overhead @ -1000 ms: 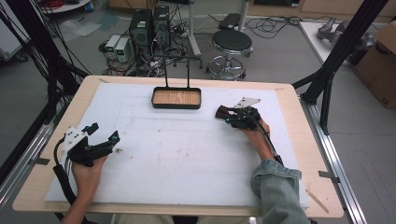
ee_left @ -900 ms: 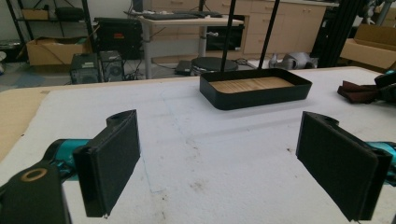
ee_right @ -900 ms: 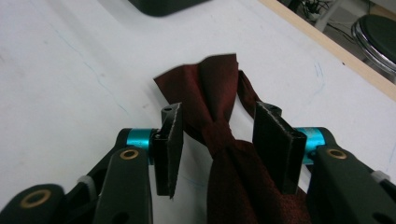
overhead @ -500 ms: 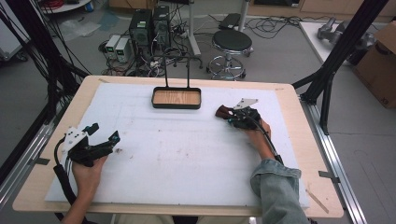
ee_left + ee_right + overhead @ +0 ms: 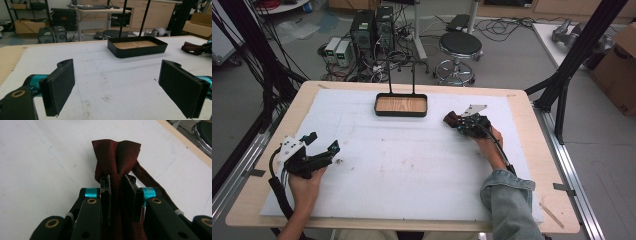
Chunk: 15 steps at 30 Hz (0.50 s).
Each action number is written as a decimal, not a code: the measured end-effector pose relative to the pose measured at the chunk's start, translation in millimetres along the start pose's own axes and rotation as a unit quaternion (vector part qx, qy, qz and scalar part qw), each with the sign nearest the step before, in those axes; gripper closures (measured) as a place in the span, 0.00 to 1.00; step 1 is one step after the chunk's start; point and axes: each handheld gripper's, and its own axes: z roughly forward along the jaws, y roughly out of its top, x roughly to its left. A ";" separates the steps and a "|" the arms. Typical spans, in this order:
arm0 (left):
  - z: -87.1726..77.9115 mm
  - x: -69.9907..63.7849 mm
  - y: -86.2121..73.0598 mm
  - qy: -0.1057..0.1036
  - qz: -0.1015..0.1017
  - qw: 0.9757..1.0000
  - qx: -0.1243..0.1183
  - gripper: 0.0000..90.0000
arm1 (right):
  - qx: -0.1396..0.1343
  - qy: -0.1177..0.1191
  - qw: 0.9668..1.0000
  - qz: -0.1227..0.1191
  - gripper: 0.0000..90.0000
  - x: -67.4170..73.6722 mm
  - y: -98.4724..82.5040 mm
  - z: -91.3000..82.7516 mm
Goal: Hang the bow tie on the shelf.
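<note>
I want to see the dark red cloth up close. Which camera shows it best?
The right gripper view: the dark red cloth sits large and sharp there, pinched between the jaws of the right hand-held gripper. The high view shows it as a small dark bit. The left gripper view catches it far off at the edge.

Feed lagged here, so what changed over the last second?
The right gripper has just been closing its jaws and now pinches the dark red cloth. Both hands stayed put. The left gripper remains open over the white mat; the tray is untouched.
</note>
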 end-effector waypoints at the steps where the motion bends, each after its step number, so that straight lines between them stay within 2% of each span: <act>1: 0.1 0.0 -0.1 0.000 0.000 1.000 0.000 0.15 | -0.009 0.002 1.000 0.005 0.85 -1.1 1.5 -4.5; 6: 0.8 -0.6 -0.1 0.000 0.000 1.000 0.001 0.15 | -0.046 0.012 0.999 0.017 0.85 -3.6 9.8 -24.5; 10: 1.1 -0.9 -0.1 -0.001 0.000 1.000 0.001 0.16 | -0.062 0.016 0.998 0.014 0.85 -2.2 20.7 -36.2; 13: 1.4 -0.8 -0.2 -0.002 -0.002 1.000 0.000 0.16 | -0.091 0.017 0.996 0.008 0.85 1.1 29.9 -44.1; 15: 1.3 -0.7 -0.1 -0.001 -0.002 1.000 0.000 0.16 | -0.091 0.018 0.996 0.010 0.85 2.6 36.3 -47.5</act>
